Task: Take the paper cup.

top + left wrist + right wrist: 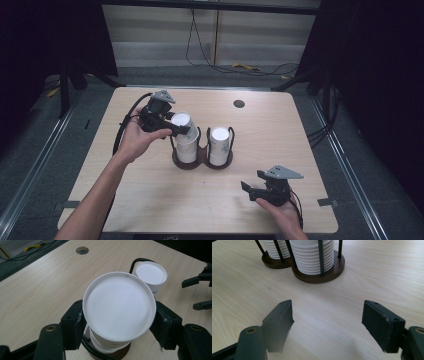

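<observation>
A dark wooden holder (202,161) with two round bases and black wire posts carries two stacks of upturned white paper cups. My left gripper (180,130) is shut on the top cup (183,125) of the left stack, which sits raised and slightly tilted. In the left gripper view that cup (119,305) sits between both pads of the left gripper (119,326), with the other stack (151,273) behind it. My right gripper (250,190) stands open near the table's front right, holding nothing. The right gripper (327,320) faces the holder base (319,276) and ribbed cup stack (309,255).
The light wooden table (150,200) has a round cable hole (239,103) at its far side. Bare wood lies in front of the holder and to its right. Cables run across the floor beyond the table.
</observation>
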